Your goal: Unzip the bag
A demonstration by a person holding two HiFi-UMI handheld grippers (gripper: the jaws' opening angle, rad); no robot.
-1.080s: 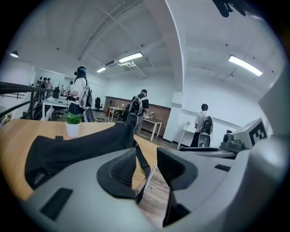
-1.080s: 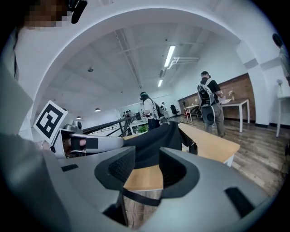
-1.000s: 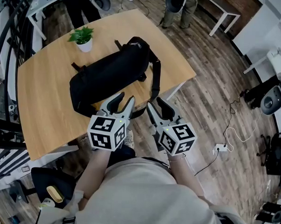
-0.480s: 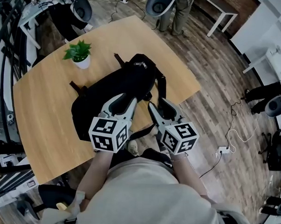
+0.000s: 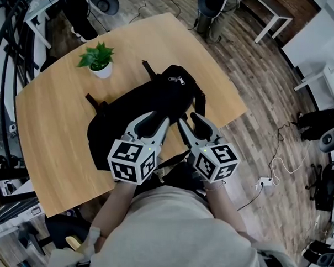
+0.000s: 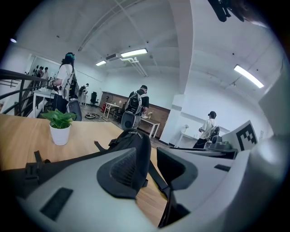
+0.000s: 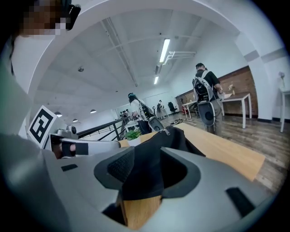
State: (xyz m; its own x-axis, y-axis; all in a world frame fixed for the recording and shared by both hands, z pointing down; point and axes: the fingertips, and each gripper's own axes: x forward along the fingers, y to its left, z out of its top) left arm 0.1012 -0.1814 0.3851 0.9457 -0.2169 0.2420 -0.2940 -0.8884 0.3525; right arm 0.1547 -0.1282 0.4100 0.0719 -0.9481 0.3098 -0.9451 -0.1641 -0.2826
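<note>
Nearest the head camera are the person's light shirt and two forearms, each ending in a gripper with a marker cube. The left gripper and the right gripper sit side by side, close together, both pointing away from the body and over the near edge of the wooden table.

In its own view the left gripper has its jaws apart and nothing pressed between the pads. The gap shows a strap, bare tabletop and the raised end of the bag beyond. The right gripper is likewise released; its jaws have just been opening, and they clamp nothing. The bag's dark fabric fills the gap just past its pads, but whether they touch it cannot be told.

Just ahead of both tools, the black bag lies flat, slanting across the table from near left to far right. In the head view the jaw tips overlap its near side. A strap hangs off the table edge between the two grippers. The silver zipper pull sits on the bag's far end, well beyond the fingertips, and also shows in the right gripper view.

Farther back, apart from the bag, stands a small potted plant. Beyond the table, a person with a backpack stands on the wooden floor.
</note>
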